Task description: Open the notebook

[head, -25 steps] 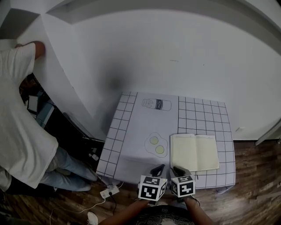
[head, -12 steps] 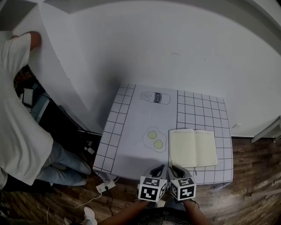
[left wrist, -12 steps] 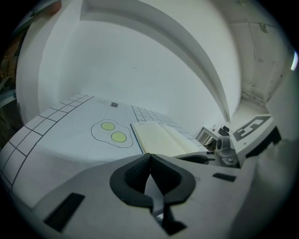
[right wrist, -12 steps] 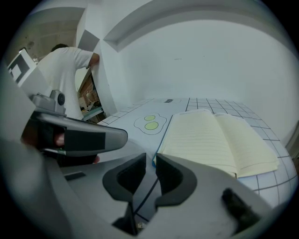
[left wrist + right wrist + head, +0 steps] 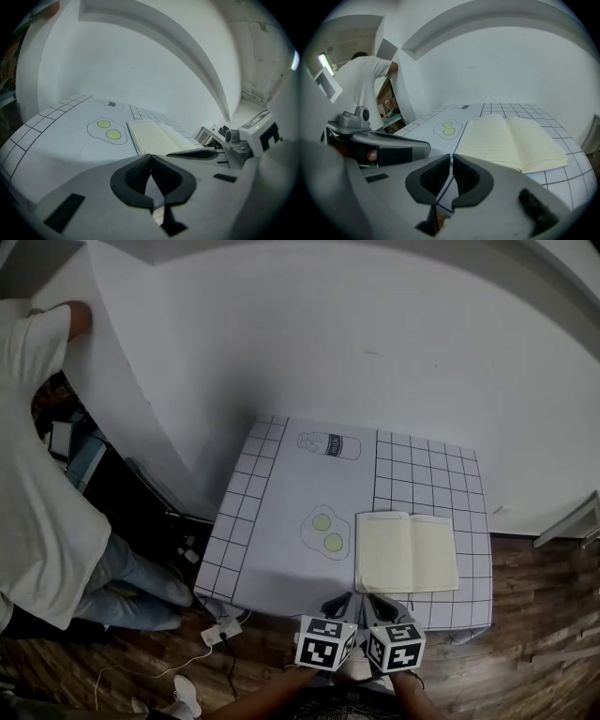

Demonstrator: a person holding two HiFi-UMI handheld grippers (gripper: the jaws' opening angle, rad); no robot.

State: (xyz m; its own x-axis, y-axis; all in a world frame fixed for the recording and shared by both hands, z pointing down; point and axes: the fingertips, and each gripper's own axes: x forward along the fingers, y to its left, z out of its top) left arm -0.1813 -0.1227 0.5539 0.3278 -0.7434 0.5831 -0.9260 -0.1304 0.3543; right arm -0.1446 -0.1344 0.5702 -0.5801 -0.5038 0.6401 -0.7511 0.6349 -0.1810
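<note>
My right claw (image 5: 451, 160) is closing on nothing at the frame's bottom edge, just below the notebook (image 5: 511, 140) lying open, while my left claw (image 5: 150, 158) is pressing its empty jaws together.

Head view stares steeply down from high over the bench (image 5: 281, 531); both gripper views look low across it, sharing the notebook (image 5: 406, 552).

Cut off or too fine to read
The person in a white shirt (image 5: 37, 474) is cut by the head view's left edge; two forearms (image 5: 272, 695) run off its bottom edge. Lettering on the bottle outline (image 5: 328, 445) near the far edge of the white gridded mat (image 5: 244, 521) is too small to read, as is any ruling on the open cream-paged notebook (image 5: 406, 552).
</note>
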